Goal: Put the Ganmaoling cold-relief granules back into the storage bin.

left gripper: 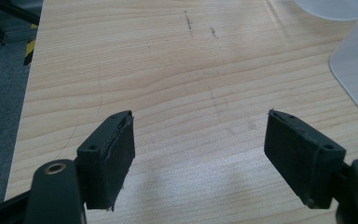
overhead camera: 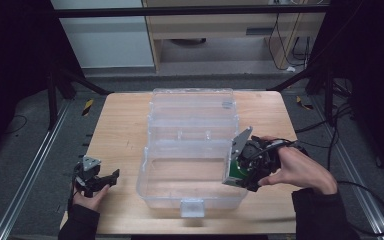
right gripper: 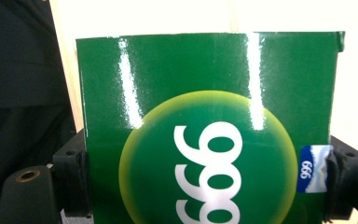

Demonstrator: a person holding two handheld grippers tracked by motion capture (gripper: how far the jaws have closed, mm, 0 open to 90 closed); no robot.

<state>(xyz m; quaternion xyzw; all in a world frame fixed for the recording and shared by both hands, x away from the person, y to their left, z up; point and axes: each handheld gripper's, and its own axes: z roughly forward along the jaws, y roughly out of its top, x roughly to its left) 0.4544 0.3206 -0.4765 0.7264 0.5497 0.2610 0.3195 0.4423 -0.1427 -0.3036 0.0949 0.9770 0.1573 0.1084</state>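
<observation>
- A wooden table (overhead camera: pixel 120 130) carries a clear plastic storage box (overhead camera: pixel 190 150) with its lid swung open toward the far edge; the box sits at the table's middle, its front latch near the near edge.
- The right gripper (overhead camera: pixel 237 172), held in a hand (overhead camera: pixel 300 170), is at the box's right rim, toward the table's near right corner.
- Its jaws pinch a glossy green carton (right gripper: pixel 209 130) by its two sides; the carton bears a yellow-green disc with white digits and a small blue label.
- The left gripper (left gripper: pixel 199 154) is above the table's near left corner, jaws spread wide with bare wood between them, beside the box and apart from it.
</observation>
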